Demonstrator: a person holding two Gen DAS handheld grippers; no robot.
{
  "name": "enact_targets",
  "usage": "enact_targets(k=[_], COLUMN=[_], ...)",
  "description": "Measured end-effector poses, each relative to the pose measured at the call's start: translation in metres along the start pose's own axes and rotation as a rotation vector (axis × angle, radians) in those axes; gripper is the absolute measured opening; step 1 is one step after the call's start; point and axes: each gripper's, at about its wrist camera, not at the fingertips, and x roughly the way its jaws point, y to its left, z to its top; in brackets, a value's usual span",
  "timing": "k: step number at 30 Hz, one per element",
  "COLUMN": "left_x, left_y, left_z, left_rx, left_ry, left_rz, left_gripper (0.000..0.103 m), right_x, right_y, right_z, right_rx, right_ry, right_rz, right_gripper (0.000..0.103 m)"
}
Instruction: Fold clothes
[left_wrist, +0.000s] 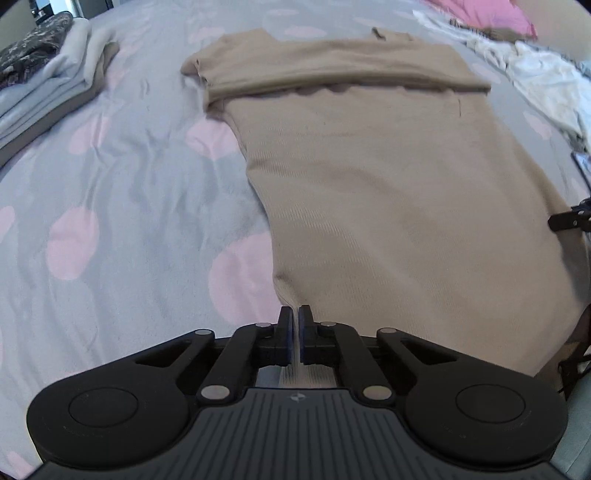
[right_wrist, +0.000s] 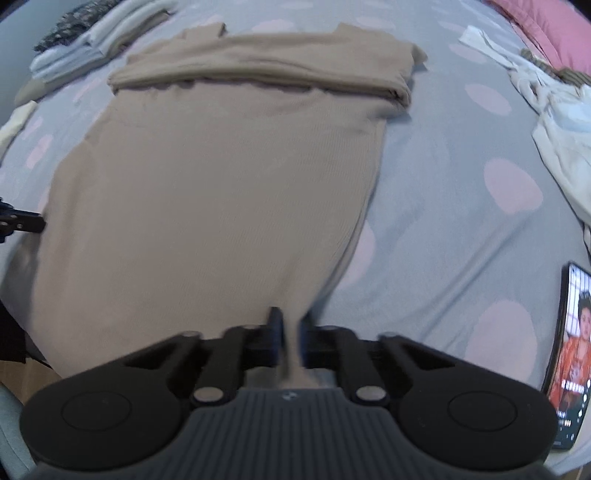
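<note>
Spreading ahead of both grippers across the bed (left_wrist: 122, 177): a tan top (left_wrist: 388, 192), laid flat, its far end already folded into a band (left_wrist: 332, 70), its near hem reaching right to the fingertips. Stacked off to the far left of the left gripper (left_wrist: 297, 314): folded clothes (left_wrist: 44, 85); heaped to the far right of the right gripper (right_wrist: 291, 317): loose pale garments (right_wrist: 554, 122). Lying close on the right gripper's right: a phone (right_wrist: 570, 354), screen lit. Left gripper clenched at the hem's left corner, jaws all but touching; whether cloth sits between them, hard to tell, only a sliver at most. Right gripper clamped on the hem's right corner, a pinch of tan fabric plainly between the pads. Risks from here, as judged: a thin left hold slipping on the lift, leaving the fold skewed; uneven pulling dragging the far band open; the raised hem or right hand brushing the phone. Readable writing: none on the top or grippers beyond a small emblem; white characters on the phone screen too small to make out.
</note>
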Motion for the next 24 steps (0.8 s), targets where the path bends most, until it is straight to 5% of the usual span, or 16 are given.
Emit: enact_targets(k=[10,13,17,21,24], left_x=[-0.035,-0.019,-0.011,-0.014,-0.017], left_y=[0.038,0.046,0.054,0.042,0.032], left_z=[0.018,0.023,0.021,0.020,0.019], left_rx=[-0.191,-0.202,-0.269,-0.190,-0.128], left_ry=[-0.207,-0.160,-0.141,-0.175,-0.205], left_rz=[0.035,0.134,0.079,0.105,0.118], left_gripper=[0.000,0.000,0.000,0.008,0.027], right_x=[-0.021,-0.010,0.003,-0.002,-0.005], right_y=[-0.022,-0.021,-0.019,-0.017,-0.010], right_z=[0.023,0.027,0.026,0.025,0.025], right_rx=[0.066,0.033,0.019,0.024,0.008], right_ry=[-0.172,-0.174,-0.168,-0.203,-0.223], right_rz=[-0.056,-0.110,-0.120,-0.102,-0.125], right_gripper=[0.007,0.008,0.010,0.043,0.047])
